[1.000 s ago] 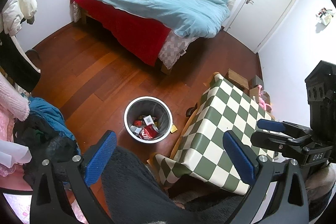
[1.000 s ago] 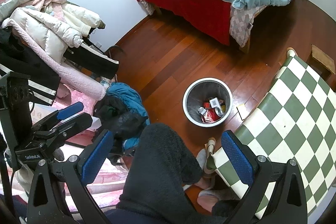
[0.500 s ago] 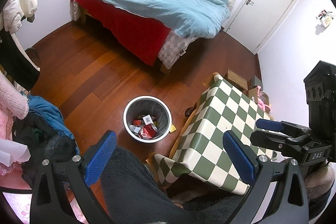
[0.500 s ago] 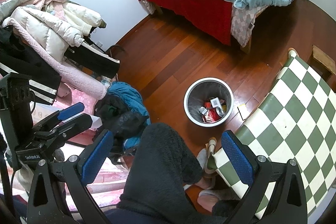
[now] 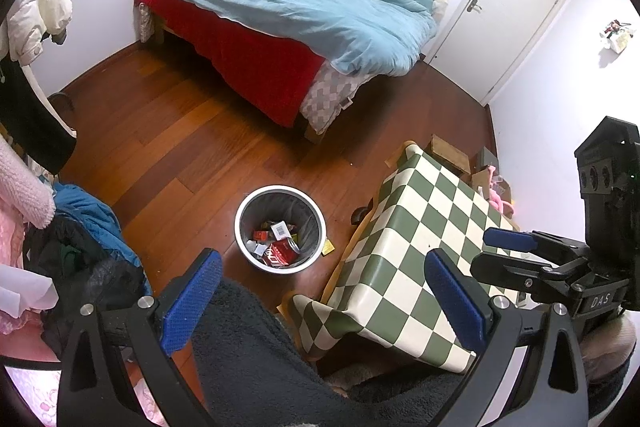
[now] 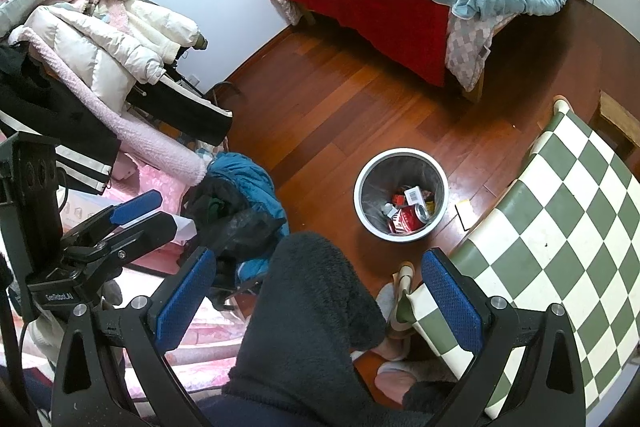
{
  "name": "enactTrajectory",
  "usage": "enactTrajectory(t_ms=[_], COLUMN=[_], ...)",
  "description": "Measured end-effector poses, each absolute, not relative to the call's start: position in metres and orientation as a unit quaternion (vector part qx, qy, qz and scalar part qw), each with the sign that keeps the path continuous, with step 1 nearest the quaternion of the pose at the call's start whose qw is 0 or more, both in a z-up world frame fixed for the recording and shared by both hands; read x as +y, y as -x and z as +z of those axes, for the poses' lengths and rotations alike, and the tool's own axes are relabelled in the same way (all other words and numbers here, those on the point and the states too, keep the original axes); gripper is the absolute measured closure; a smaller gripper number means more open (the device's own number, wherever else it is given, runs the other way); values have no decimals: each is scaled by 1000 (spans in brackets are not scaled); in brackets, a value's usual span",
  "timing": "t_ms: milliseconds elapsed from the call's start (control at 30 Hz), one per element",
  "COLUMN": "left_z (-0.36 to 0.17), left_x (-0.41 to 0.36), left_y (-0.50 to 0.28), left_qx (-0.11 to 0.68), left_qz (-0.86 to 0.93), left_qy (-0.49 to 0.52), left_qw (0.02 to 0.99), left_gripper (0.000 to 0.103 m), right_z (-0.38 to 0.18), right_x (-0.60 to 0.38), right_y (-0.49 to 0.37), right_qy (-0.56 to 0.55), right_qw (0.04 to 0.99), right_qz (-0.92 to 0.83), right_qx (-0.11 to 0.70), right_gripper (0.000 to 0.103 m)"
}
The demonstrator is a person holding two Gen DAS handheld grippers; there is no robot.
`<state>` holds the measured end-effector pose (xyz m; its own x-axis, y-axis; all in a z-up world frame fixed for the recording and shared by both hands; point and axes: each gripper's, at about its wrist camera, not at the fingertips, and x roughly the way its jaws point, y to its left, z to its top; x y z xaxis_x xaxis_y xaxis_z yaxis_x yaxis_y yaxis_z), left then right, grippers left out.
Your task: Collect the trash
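Both claws raised high over the room, looking down. Left claw (image 5: 320, 291): blue pads spread wide, nothing between them. Right claw (image 6: 316, 291): likewise wide apart, nothing held; it also shows at 3 o'clock in the left view (image 5: 508, 247).

Bin (image 5: 244, 227) stands on the wooden floor (image 5: 168, 131), near frame centre, just beside the bench's 9 o'clock edge. Inside: trash (image 5: 280, 245), including a red can, small cartons, a white label; same pile from the right wrist (image 6: 408, 211). One small yellowish scrap (image 5: 328, 247) lies on the floor touching the bin's outer side, at its 4 o'clock.

Bench (image 5: 424, 251), green-and-cream check cover. Bed (image 5: 300, 11) at 12 o'clock. Clothes heap (image 6: 100, 47) at 9 o'clock. Person's dark fleece leg (image 6: 308, 327) below.
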<state>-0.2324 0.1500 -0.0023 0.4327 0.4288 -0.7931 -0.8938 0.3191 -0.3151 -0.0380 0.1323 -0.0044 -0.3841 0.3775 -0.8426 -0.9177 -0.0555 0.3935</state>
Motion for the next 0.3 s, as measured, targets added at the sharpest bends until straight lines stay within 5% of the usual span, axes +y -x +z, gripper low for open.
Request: enactTrajectory(t_ms=[300], left_z=[0], left_x=[146], left_y=[234], left_qx=[296], left_qz=[439], left_qy=[382], left_qw=[758], left_gripper=[0], right_z=[-4], right_x=[132], right_y=[37], right_qy=[276], right_qw=[481], right_qz=[672], right_qx=[490], right_gripper=[0])
